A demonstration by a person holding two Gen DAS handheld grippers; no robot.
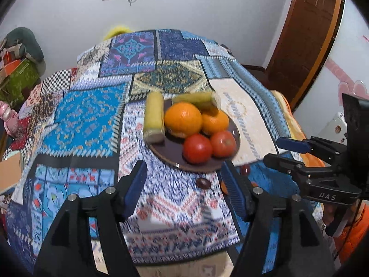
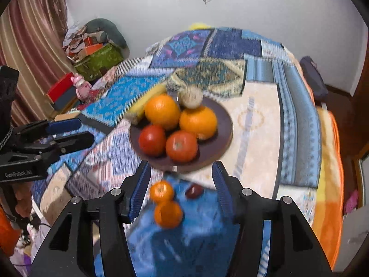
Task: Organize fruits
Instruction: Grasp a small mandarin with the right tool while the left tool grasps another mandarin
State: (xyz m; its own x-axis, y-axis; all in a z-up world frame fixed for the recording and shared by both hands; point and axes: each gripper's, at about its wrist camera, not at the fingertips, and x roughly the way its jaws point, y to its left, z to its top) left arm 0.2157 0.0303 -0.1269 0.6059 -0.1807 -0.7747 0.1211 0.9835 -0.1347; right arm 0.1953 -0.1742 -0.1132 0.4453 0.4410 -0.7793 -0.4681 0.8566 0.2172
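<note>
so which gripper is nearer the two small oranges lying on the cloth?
Right. The right gripper hangs open directly over the two small oranges, which show between its fingers. The left gripper, also open, sits further left, facing the dark round plate.

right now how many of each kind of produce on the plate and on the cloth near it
large round oranges on the dark brown plate: 2
red tomatoes on the plate: 2
yellow corn cobs at the plate's far edge: 2
small orange tangerines on the cloth: 2
small dark red fruits on the cloth: 2
total: 10
</note>
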